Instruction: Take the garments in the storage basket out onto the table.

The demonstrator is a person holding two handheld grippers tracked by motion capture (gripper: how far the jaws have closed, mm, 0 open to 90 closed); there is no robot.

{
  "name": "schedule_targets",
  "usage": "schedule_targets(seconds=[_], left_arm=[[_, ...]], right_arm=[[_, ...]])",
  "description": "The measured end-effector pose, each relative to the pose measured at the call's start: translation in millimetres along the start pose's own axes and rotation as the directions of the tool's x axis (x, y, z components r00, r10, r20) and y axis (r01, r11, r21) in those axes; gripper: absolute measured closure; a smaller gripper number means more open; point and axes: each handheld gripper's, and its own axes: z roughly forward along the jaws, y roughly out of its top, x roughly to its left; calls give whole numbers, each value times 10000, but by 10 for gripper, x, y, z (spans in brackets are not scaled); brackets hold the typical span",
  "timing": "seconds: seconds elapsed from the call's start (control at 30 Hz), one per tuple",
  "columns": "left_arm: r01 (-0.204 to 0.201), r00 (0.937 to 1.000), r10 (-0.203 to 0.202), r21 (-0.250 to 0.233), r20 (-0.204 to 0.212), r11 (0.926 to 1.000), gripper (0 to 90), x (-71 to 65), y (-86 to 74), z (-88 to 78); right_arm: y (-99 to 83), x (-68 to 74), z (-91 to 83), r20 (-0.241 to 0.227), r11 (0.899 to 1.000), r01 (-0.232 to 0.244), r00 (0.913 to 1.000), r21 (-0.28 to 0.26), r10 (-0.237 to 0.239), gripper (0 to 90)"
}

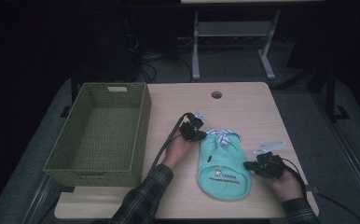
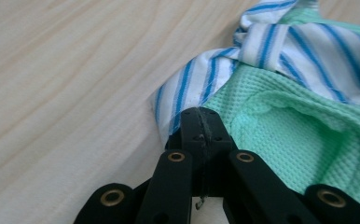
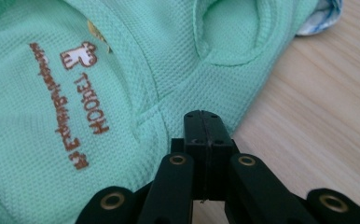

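Table (image 1: 243,100): light wood, with a round hole near its far edge.
Garment (image 1: 222,170): small mint-green waffle-knit top with brown print, lying flat right of the table's middle, near the near edge; its blue-and-white striped collar (image 1: 222,136) points far.
Basket (image 1: 141,126): green woven, on the left part of the table, well apart from the garment.
Left gripper (image 1: 200,135): at the garment's far left corner; in the left gripper view its jaws are pressed together at the striped edge (image 2: 178,100), seemingly pinching it.
Right gripper (image 1: 249,164): at the garment's right edge; jaws closed together against the green fabric (image 3: 178,88); whether cloth sits between them, I cannot tell.
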Motion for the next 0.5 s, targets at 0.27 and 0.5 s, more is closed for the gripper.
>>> schedule_targets(seconds=[0.27,0.5], left_arm=[[-15,9993,21,-152,374,9999,813,18,-37,-213],[55,9998,-46,-511,184,9987,624,59,-36,-325]], right_arm=[[59,-62,-70,-191,9977,-192,9997,-651,180,844],[173,-144,-90,-73,9945,-257,9997,-1012,251,711]])
